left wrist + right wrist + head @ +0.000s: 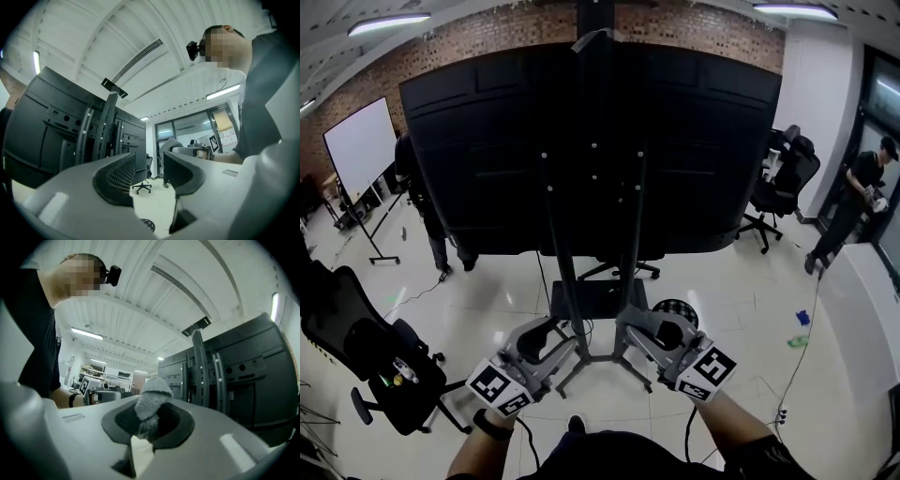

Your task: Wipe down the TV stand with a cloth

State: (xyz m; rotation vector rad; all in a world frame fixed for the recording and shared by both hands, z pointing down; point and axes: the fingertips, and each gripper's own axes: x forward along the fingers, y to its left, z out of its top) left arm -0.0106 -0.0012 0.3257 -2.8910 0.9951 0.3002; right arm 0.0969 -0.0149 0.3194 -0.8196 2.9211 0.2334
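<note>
Cloth [149, 401]: grey, clamped between the jaws of the right gripper [151, 422].
TV stand [567, 281]: stood on the floor [722, 309] just beyond both grippers, screen [694, 141] back-on.
Left gripper [149, 174]: jaws apart, empty.

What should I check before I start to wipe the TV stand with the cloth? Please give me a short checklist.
1. Cloth clamped in the right gripper jaws: ok.
2. Left gripper jaws apart, with nothing between them: ok.
3. TV stand straight ahead of both grippers: ok.
4. Cloth touching the TV stand: not ok, the right gripper view shows it apart from the stand.
5. Cloth clean and damp enough for wiping: cannot tell.
</note>
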